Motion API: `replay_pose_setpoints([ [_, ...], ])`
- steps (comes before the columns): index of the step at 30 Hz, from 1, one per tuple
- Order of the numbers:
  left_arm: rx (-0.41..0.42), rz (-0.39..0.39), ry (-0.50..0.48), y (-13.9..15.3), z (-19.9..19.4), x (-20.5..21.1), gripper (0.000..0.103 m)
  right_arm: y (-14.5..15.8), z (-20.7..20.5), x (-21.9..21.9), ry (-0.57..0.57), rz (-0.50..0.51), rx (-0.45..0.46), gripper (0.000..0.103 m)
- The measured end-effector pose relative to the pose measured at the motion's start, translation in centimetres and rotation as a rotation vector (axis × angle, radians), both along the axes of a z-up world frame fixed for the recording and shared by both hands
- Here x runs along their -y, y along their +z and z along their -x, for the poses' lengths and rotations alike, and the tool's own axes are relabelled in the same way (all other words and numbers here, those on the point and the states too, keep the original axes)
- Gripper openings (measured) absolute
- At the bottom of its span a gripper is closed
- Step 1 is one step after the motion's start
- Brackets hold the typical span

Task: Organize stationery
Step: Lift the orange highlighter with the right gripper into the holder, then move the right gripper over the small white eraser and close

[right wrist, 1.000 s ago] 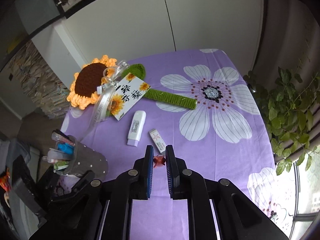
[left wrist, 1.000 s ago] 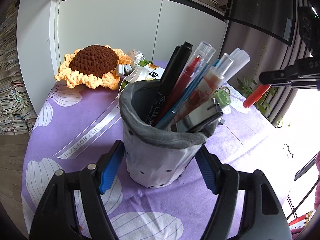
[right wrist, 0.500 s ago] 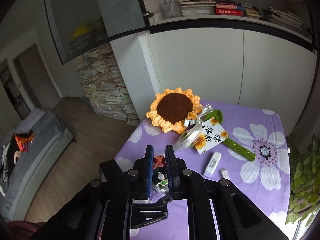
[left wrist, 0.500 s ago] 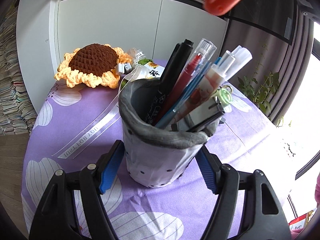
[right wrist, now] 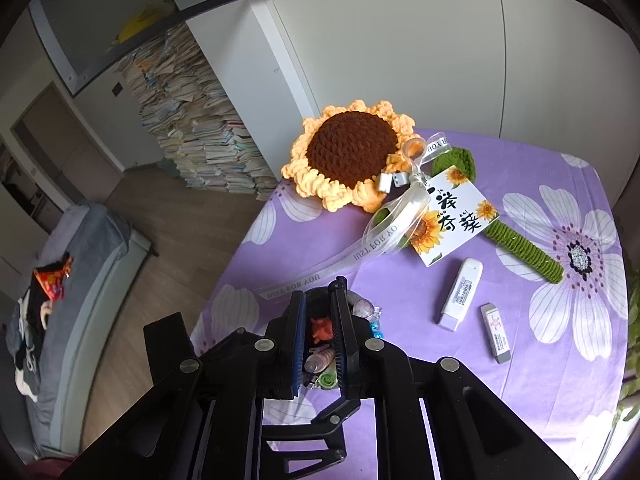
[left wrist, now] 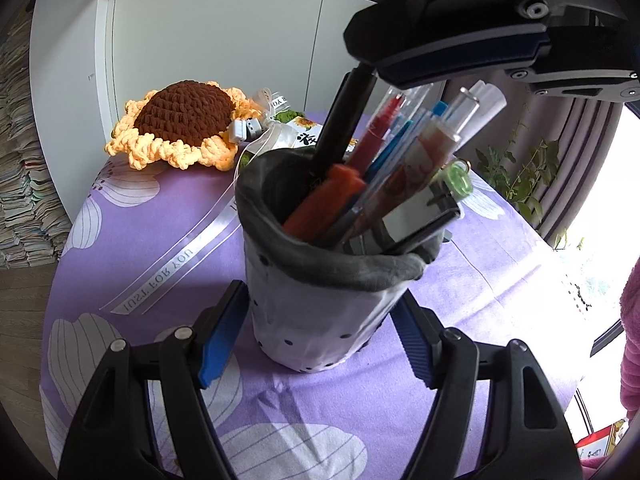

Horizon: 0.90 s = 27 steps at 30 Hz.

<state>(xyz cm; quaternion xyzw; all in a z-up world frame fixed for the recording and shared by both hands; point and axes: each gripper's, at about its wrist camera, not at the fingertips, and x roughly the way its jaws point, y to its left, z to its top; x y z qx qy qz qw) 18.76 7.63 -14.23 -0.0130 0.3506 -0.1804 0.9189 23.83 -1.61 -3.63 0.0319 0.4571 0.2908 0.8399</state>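
The left gripper (left wrist: pixel 320 340) clamps the pen pouch (left wrist: pixel 320 304) upright on the purple cloth (left wrist: pixel 160 208); the right gripper (right wrist: pixel 318 334) pinches the orange pen (left wrist: pixel 324 206), its lower end already inside the rim. The risks, as I judge them: the crowded pens jam the pen so it tips out on release; a sideways nudge topples the soft pouch. Room is open to the right, where a glue stick (right wrist: pixel 462 294) and eraser (right wrist: pixel 496 332) lie well apart; the table edge is near on the left.
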Motion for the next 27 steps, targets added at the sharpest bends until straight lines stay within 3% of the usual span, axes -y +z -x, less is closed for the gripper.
replay_pose_setpoints([
  [4, -0.006, 0.0, 0.0, -0.1, 0.0, 0.1, 0.072, 1.2, 0.9, 0.8, -0.013, -0.009, 0.063, 0.013],
  [10, -0.006, 0.0, 0.0, -0.1, 0.0, 0.1, 0.071, 2.2, 1.5, 5.3, -0.116, 0.019, 0.166, 0.013],
  [13, -0.006, -0.003, 0.001, -0.1, 0.0, 0.1, 0.071, 0.0, 0.7, 7.6, -0.14, 0.116, 0.152, 0.013],
  [18, -0.007, -0.003, 0.001, -0.1, 0.0, 0.2, 0.071, -6.8, -1.1, 9.6, -0.153, 0.288, 0.059, 0.014],
  [22, -0.009, -0.002, 0.001, -0.1, 0.0, 0.2, 0.071, -10.0, -1.9, 10.4, -0.143, 0.321, 0.029, 0.015],
  [27, -0.011, -0.003, 0.001, -0.1, 0.0, 0.1, 0.071, -11.5, -2.8, 10.5, -0.126, 0.29, 0.008, 0.032],
])
